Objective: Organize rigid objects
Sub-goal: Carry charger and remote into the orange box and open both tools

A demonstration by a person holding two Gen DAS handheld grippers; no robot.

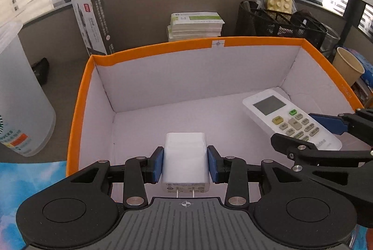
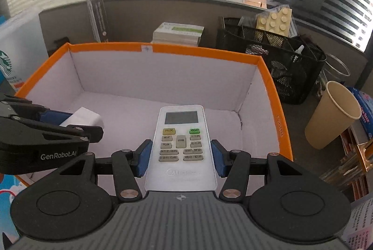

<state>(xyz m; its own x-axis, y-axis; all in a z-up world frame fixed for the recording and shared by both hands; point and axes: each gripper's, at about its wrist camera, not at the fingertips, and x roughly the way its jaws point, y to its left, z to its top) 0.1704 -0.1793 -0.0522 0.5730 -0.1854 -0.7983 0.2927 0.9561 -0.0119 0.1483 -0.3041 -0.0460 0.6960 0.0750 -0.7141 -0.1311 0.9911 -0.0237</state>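
White charger and remote, each clenched in its gripper's jaws — left gripper, right gripper — hang inside the box, near enough that careless release could knock them together.

A grey tabletop carries an orange-rimmed box at its middle. Behind the box, along the far edge, stand an upright black carton, a stack of booklets and a black mesh organizer. A paper cup stands right of the box, a frosted tumbler left.
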